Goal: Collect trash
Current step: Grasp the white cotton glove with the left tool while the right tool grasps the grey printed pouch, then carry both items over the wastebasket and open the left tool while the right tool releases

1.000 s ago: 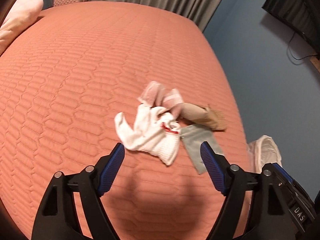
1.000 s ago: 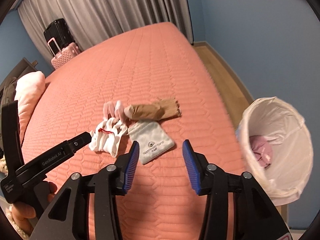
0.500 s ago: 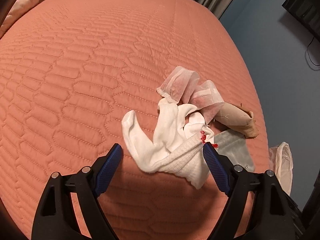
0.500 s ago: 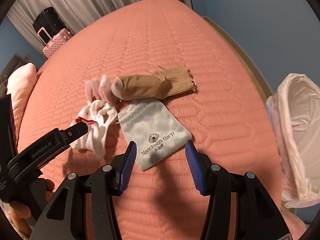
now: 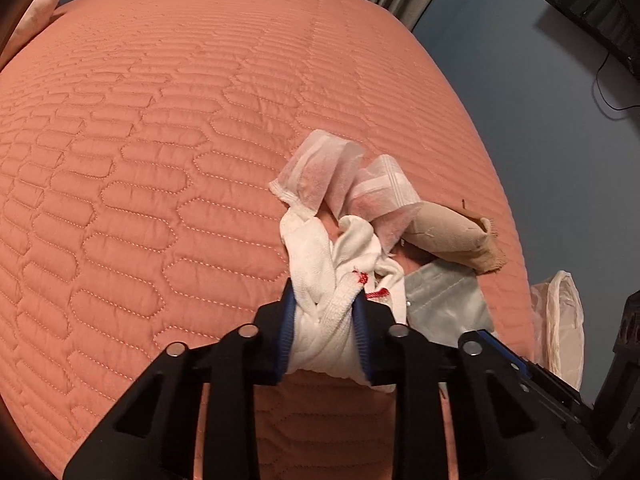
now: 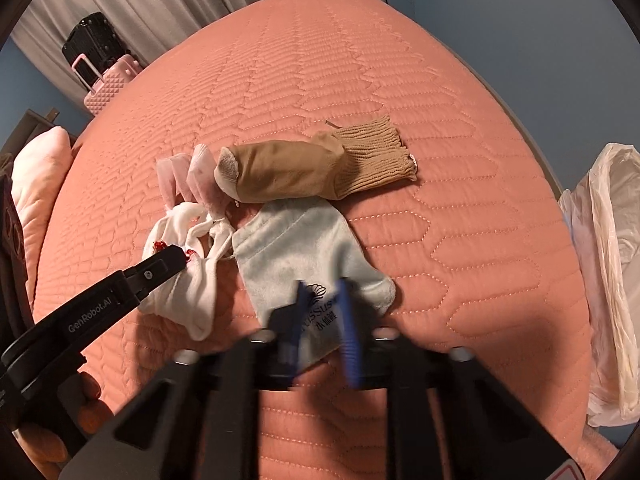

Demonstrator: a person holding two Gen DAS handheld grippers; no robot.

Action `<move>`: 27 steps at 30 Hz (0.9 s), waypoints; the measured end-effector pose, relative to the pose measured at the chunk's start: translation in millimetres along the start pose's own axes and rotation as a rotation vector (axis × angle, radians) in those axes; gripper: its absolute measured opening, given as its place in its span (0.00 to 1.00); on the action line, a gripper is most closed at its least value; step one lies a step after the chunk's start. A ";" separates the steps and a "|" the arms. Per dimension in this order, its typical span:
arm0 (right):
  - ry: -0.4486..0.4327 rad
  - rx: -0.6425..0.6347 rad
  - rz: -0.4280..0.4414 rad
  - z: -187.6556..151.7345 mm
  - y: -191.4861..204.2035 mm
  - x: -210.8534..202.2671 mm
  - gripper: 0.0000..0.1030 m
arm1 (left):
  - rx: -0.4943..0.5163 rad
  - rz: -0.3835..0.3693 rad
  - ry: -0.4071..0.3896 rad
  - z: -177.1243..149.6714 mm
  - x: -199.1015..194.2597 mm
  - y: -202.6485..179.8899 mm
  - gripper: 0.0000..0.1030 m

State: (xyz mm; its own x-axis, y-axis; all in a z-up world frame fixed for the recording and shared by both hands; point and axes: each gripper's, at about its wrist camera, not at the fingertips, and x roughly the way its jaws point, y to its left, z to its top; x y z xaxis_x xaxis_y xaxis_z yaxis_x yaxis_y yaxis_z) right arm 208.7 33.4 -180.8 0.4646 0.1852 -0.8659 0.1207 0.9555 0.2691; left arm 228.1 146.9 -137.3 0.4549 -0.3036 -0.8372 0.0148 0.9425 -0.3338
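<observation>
The left gripper (image 5: 324, 332) has its blue fingers (image 5: 286, 334) pinching the bunched white sock (image 5: 320, 280), which lies on the bed (image 5: 160, 160) near its right edge. The right gripper (image 6: 322, 320) has its fingers (image 6: 347, 320), blurred with motion, drawn close about the near end of the grey pouch (image 6: 296, 248); they appear to nip it, though the blur leaves the grip unsure. Touching the sock on its far side are two sheer pink-and-white pieces (image 5: 340, 184), and beside them the tan sock (image 6: 312, 168) rests against the pouch's far edge. Off the right edge of the bed stands the lined bin (image 6: 604, 280), its white bag open; what it holds cannot be seen from here. By this look the collecting is midway at best: two things are gripped but not yet lifted clear, and the tan sock and the sheer pieces are untouched on the bed.
</observation>
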 end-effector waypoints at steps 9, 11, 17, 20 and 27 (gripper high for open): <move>-0.056 -0.010 0.042 -8.2 -0.1 -39.4 0.02 | 0.017 -0.031 -0.033 -10.8 -34.6 -16.0 0.19; -0.081 -0.012 0.048 -10.4 -2.1 -54.3 0.02 | 0.024 -0.038 -0.046 -12.8 -45.6 -21.0 0.19; -0.167 0.003 0.066 -15.3 -16.2 -104.8 0.02 | 0.067 -0.055 -0.079 -20.6 -76.1 -42.4 0.19; -0.216 0.009 0.066 -15.3 -23.9 -132.6 0.02 | 0.099 -0.067 -0.096 -24.8 -91.9 -55.8 0.19; -0.318 0.031 0.047 -21.5 -53.9 -192.4 0.02 | 0.186 -0.102 -0.140 -36.9 -115.1 -111.3 0.19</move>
State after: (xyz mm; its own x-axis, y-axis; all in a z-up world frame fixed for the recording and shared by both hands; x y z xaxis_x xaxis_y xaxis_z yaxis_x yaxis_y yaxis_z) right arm 93.9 -48.7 -37.7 0.7207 0.1437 -0.6782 0.1163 0.9393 0.3227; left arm 141.3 71.8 -19.7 0.5615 -0.3888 -0.7305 0.2248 0.9212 -0.3175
